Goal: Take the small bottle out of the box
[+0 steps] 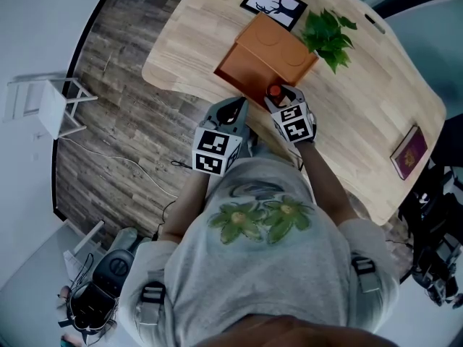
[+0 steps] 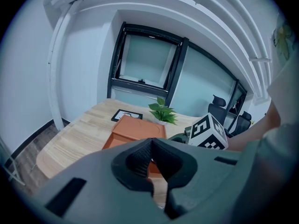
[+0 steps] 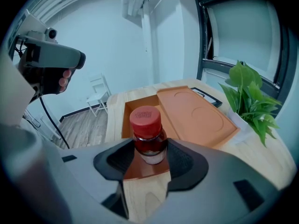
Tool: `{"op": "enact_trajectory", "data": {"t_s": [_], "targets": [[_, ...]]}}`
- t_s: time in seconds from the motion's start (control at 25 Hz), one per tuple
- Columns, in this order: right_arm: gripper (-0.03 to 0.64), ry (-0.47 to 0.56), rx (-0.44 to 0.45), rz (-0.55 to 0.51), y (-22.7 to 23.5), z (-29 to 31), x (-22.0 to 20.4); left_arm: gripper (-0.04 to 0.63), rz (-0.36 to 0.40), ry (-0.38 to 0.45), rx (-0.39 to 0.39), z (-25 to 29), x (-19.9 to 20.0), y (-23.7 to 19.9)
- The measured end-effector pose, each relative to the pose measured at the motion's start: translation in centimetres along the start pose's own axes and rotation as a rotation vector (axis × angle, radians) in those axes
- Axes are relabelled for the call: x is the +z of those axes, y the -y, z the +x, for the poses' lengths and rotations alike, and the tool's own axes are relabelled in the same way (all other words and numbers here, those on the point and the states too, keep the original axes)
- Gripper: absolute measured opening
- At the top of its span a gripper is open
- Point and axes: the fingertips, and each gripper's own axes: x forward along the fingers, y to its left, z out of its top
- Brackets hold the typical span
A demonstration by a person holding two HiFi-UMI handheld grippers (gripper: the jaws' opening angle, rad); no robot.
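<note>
Gripping the small bottle (image 3: 149,141) by its body, right tool (image 3: 150,158) holds it over the near edge of the open box (image 3: 140,104). Left tool (image 2: 152,164) clenched, empty, beside the table (image 1: 362,121). Lift-out looks mostly done; clearing the box and set-down remain.

Two grippers: one left gripper (image 1: 233,110), one right gripper (image 1: 281,98). One small bottle (image 3: 148,136) stands between the right gripper's jaws. Just beyond it are one box (image 3: 133,107) and one lid (image 3: 196,115). Farther ahead is one framed picture (image 1: 273,4). To its right are one potted plant (image 3: 250,101) and one booklet (image 1: 407,152). One table (image 1: 376,107).
</note>
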Motion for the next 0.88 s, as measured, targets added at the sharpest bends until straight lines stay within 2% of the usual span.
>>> {"op": "enact_trajectory", "data": {"t_s": [0.88], "targets": [[0.213,0.076,0.007,-0.02,-1.2,-2.7,2.2,0.008,0.038,-0.01,-0.028,0.4,0.1,0.6]]}}
